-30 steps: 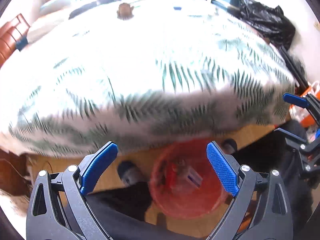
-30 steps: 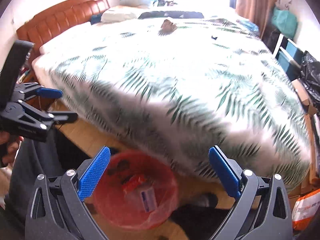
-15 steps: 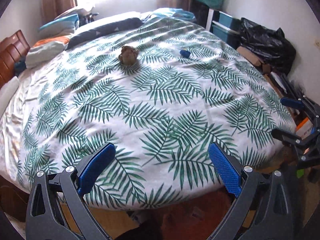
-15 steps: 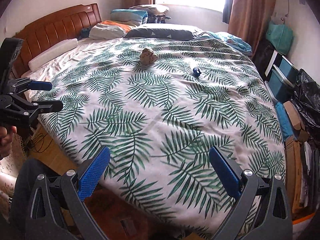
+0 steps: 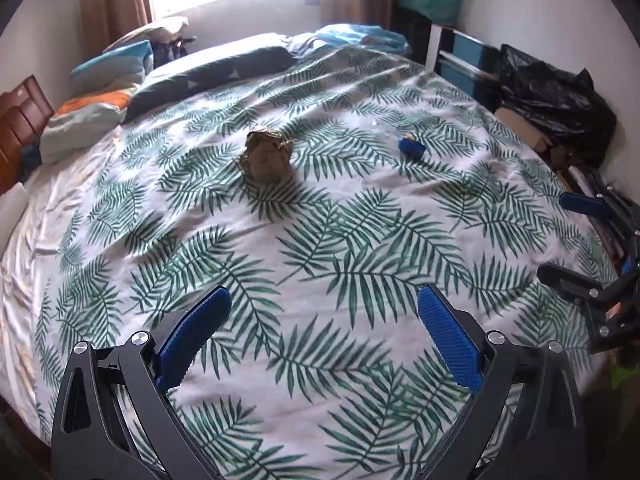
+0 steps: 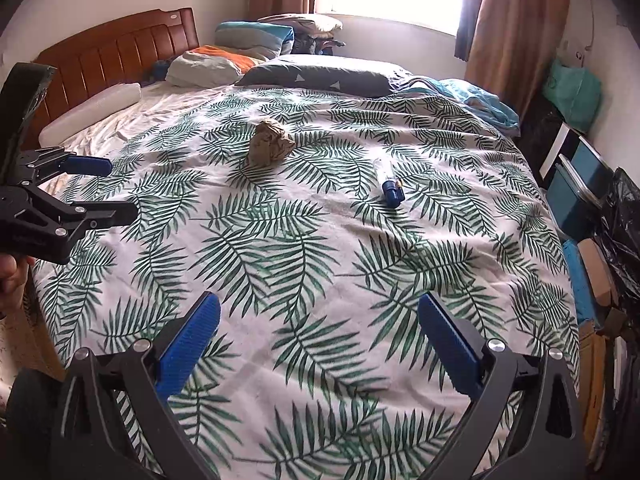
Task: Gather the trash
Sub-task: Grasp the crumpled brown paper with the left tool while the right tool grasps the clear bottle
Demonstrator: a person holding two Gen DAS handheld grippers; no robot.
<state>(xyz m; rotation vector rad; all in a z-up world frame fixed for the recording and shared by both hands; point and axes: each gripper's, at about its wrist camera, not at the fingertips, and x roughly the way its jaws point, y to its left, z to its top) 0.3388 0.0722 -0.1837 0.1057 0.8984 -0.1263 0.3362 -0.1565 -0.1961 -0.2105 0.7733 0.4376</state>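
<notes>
Both claws have lifted from the red bin at the bedside to above the bed. The left claw and right claw gape wide, holding nothing. A crumpled brown paper wad lies at 12 o'clock; a blue-capped clear tube at 1 o'clock.

Right gripper jaws spread over leaf-print bedspread — crumpled brown paper and blue-capped tube lie apart.

green-fern white bedspread, brown crumpled paper, blue-capped tube
</notes>
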